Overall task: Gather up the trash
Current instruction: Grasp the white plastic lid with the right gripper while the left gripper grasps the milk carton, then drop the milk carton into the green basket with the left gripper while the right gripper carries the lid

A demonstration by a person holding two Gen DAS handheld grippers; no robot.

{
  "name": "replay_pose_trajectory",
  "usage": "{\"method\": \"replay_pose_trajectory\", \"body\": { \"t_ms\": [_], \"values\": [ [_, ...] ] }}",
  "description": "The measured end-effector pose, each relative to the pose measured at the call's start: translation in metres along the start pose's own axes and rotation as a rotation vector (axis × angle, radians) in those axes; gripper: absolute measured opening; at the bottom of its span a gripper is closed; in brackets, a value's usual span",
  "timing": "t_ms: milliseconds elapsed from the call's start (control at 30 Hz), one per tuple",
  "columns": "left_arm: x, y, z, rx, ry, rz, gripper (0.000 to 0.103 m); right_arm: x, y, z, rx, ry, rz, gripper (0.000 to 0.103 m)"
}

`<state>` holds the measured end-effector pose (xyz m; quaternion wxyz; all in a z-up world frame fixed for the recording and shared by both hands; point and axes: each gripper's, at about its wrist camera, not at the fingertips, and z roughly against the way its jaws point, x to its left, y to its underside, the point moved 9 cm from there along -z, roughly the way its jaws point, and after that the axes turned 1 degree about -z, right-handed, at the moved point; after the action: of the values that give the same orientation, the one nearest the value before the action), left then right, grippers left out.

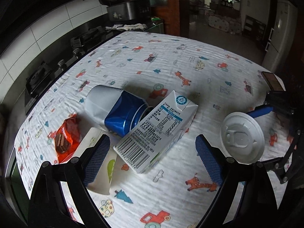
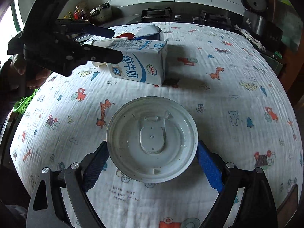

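A white milk carton lies on the patterned tablecloth, between the open fingers of my left gripper. A crushed blue and white can lies just behind it, an orange snack wrapper and a white paper piece to its left. My right gripper is shut on a white plastic cup lid, also in the left wrist view. The carton and my left gripper show in the right wrist view.
A gas hob and a rice cooker stand on the counter beyond the table's left edge. A green basket sits off the table's left side in the right wrist view. A fridge stands at far right.
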<state>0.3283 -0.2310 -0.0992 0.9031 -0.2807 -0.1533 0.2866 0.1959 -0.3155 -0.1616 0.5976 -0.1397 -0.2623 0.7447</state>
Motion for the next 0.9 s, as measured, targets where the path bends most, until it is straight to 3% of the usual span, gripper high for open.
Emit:
{"method": "replay_pose_trajectory", "body": {
  "t_ms": [133,300,733,867,900],
  "values": [
    [-0.003,-0.001,-0.013,0.017,-0.01,-0.026,0.087,-0.005,0.004,0.004,-0.003,0.011,-0.003,0.088],
    [-0.017,0.0,-0.015,0.049,0.086,-0.02,0.064,-0.01,0.009,0.002,0.001,0.0,-0.016,0.088],
    [-0.035,-0.014,-0.033,0.08,0.095,-0.08,0.063,-0.015,0.009,0.001,-0.003,-0.003,-0.033,0.088],
    [-0.039,-0.015,-0.031,0.062,0.112,-0.026,0.042,-0.015,0.011,0.005,-0.006,0.002,-0.037,0.088],
    [-0.039,-0.013,-0.029,0.055,0.111,-0.015,0.041,-0.014,0.011,0.007,-0.008,0.004,-0.036,0.088]
  ]
}}
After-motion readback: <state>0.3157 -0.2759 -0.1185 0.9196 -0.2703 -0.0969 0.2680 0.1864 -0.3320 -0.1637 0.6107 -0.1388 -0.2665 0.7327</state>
